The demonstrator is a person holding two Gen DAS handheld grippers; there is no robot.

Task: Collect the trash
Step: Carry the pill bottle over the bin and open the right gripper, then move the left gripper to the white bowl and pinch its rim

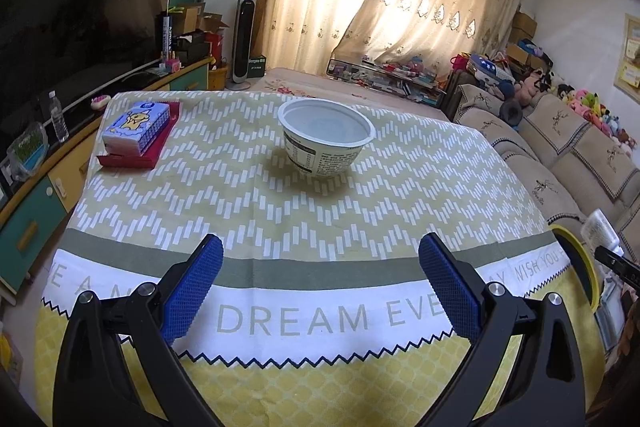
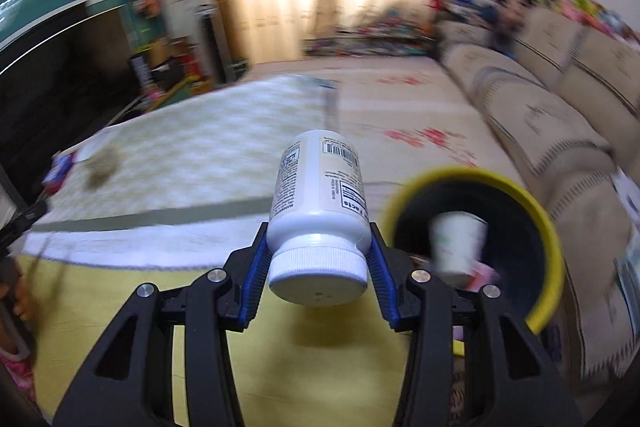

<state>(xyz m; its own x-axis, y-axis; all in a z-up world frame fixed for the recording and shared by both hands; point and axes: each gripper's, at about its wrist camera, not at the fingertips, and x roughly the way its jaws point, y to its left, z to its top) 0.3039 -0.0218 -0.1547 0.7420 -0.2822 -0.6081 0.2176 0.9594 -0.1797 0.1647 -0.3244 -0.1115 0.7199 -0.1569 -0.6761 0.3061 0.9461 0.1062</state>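
Observation:
My right gripper (image 2: 318,255) is shut on a white pill bottle (image 2: 320,203), held cap toward the camera above the table's near right corner. Just right of it stands a yellow-rimmed dark bin (image 2: 476,247) with a white paper cup (image 2: 458,241) inside. The right wrist view is blurred by motion. In the left wrist view my left gripper (image 1: 320,267) stands open over the tablecloth with nothing between its blue pads. A white paper bowl (image 1: 326,135) sits upright further out at mid-table. The bin's yellow rim (image 1: 576,259) shows at the right edge.
A tissue pack (image 1: 136,125) on a red box lies at the table's far left. A TV cabinet (image 1: 36,195) runs along the left, a beige sofa (image 1: 568,155) along the right. The patterned tablecloth (image 1: 240,211) covers the table.

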